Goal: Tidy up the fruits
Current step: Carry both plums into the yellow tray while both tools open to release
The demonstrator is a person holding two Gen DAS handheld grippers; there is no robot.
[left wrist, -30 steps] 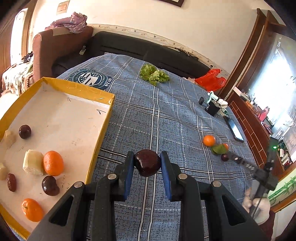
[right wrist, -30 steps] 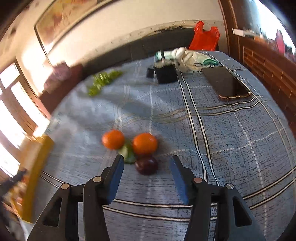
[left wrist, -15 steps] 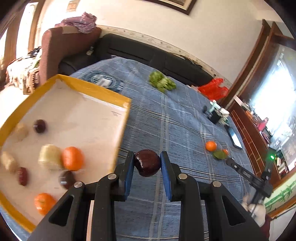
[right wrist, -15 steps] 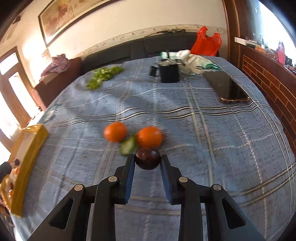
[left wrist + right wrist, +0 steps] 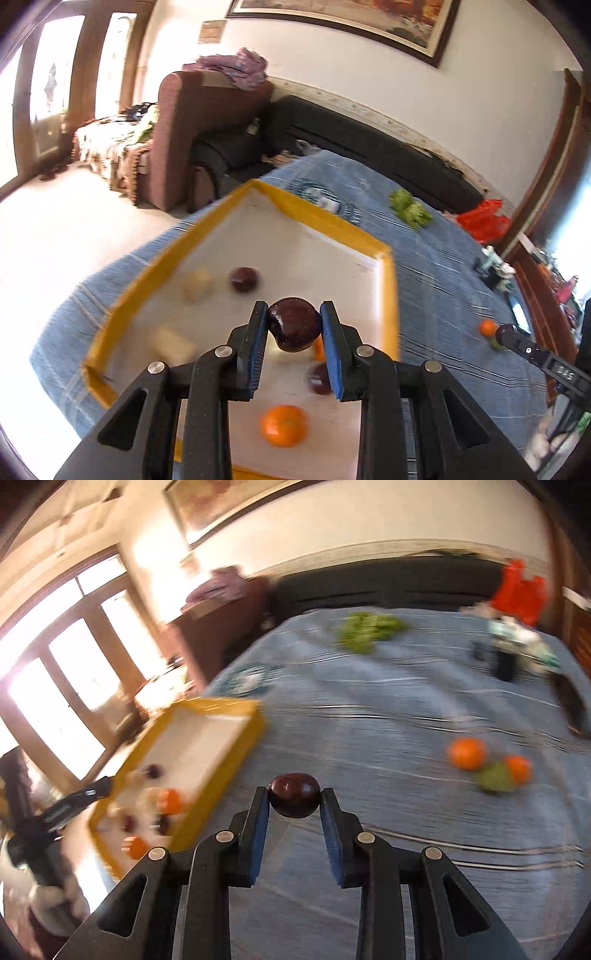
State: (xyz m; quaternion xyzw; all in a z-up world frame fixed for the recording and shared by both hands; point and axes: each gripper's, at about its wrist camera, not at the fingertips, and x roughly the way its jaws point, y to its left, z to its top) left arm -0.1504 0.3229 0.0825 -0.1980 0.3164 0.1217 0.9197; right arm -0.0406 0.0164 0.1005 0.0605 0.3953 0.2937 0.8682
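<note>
- Left gripper [image 5: 294, 325]: clenched on a dark plum [image 5: 294, 328], blue pads bearing on its two sides at the widest part. Plum hangs above the floor of the yellow tray [image 5: 325, 219], not touching it.
- Right gripper [image 5: 294, 800]: clenched on a second dark plum [image 5: 294, 799], same side-to-side hold, above the blue cloth [image 5: 406, 830] and well short of the tray [image 5: 236, 760].
- Handling, as judged: small, light, round, glossy skin, so likely to slip or roll; flesh probably soft, so a firm squeeze would bruise. Best hold is across the middle, as now.
- Under the left tongs: an orange [image 5: 283, 424] and more dark fruit [image 5: 317, 378] on the tray floor, pale pieces [image 5: 197, 282] beyond. Blurred.
- Farther out on the cloth: two oranges [image 5: 467, 752] beside a green item [image 5: 495, 777], not yet gathered.
- Far end: leafy greens [image 5: 369, 627], red bag [image 5: 519, 587].
</note>
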